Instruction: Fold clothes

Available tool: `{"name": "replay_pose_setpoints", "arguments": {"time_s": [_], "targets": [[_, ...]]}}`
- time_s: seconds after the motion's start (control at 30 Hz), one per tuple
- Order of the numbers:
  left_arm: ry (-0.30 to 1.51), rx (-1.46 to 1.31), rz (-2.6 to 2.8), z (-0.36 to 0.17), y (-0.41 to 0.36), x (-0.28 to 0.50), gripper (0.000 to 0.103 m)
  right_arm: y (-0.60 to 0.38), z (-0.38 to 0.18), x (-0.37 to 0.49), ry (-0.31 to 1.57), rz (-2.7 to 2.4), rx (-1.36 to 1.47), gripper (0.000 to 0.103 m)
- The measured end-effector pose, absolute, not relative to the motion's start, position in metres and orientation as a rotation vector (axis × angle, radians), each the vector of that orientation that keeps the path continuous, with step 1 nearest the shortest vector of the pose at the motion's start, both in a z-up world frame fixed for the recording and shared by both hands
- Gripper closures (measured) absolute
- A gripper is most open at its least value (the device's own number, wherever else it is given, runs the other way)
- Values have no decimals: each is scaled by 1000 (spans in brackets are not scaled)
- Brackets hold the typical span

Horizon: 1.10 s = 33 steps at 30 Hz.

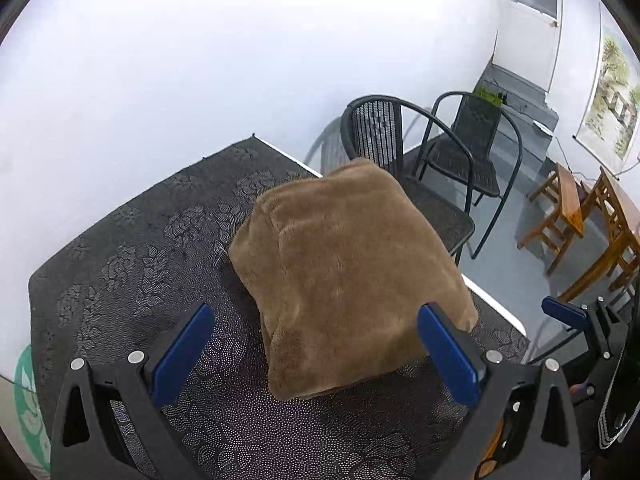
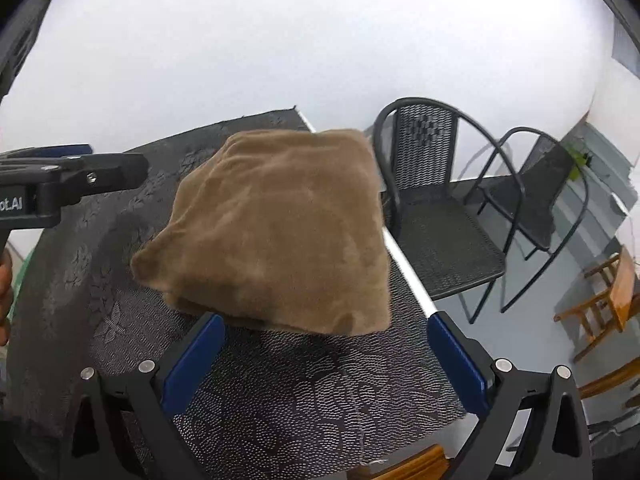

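A folded brown cloth (image 1: 348,276) lies on a table under a dark patterned cover (image 1: 132,248), straight ahead of both tongs. The left tongs (image 1: 316,316) stand wide, holding nothing; in the left wrist view the cloth's near edge sits between the two blue fingers (image 1: 182,354), the right finger's tip overlapping the cloth's near right corner, though contact cannot be told. The right tongs (image 2: 326,324) are also wide and empty, the cloth just beyond their tips and toward their left finger. In the right wrist view, the left tongs' black body enters from the left, bearing white lettering that reads "ot.AI" (image 2: 10,204), its start cut off by the frame; a hand (image 2: 5,280) shows just below it. Beyond the cloth and to the right stand two black metal chairs (image 2: 436,216); further right is wooden furniture (image 1: 576,216). No writing shows on the cloth.
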<state>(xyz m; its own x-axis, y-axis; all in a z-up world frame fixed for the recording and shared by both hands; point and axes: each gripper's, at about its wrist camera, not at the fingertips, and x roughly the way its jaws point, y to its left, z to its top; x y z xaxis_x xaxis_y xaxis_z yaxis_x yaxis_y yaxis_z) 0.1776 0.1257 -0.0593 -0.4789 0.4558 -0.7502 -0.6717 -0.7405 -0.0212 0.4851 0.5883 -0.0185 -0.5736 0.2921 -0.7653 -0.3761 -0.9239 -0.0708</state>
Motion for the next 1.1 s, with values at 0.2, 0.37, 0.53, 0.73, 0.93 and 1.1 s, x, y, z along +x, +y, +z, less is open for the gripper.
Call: {"name": "replay_pose_setpoints", "arguments": {"time_s": [0.2, 0.37, 0.53, 0.73, 0.93, 1.1], "targets": [[353, -1015, 2253, -55, 120, 175, 1, 589, -14, 488, 133, 2469, -1158, 0], [357, -1018, 2277, -55, 120, 174, 1, 588, -15, 485, 161, 2460, -1159, 0], [364, -1016, 2290, -54, 117, 175, 1, 583, -8, 482, 142, 2470, -1137, 0], [351, -1040, 2293, -58, 114, 172, 1, 579, 1, 475, 140, 2481, -1111, 0], [334, -1062, 2300, -62, 108, 167, 1, 575, 4, 467, 120, 2491, -1108, 0], [328, -1069, 2305, -61, 103, 164, 1, 569, 3, 462, 97, 2496, -1115, 0]]}}
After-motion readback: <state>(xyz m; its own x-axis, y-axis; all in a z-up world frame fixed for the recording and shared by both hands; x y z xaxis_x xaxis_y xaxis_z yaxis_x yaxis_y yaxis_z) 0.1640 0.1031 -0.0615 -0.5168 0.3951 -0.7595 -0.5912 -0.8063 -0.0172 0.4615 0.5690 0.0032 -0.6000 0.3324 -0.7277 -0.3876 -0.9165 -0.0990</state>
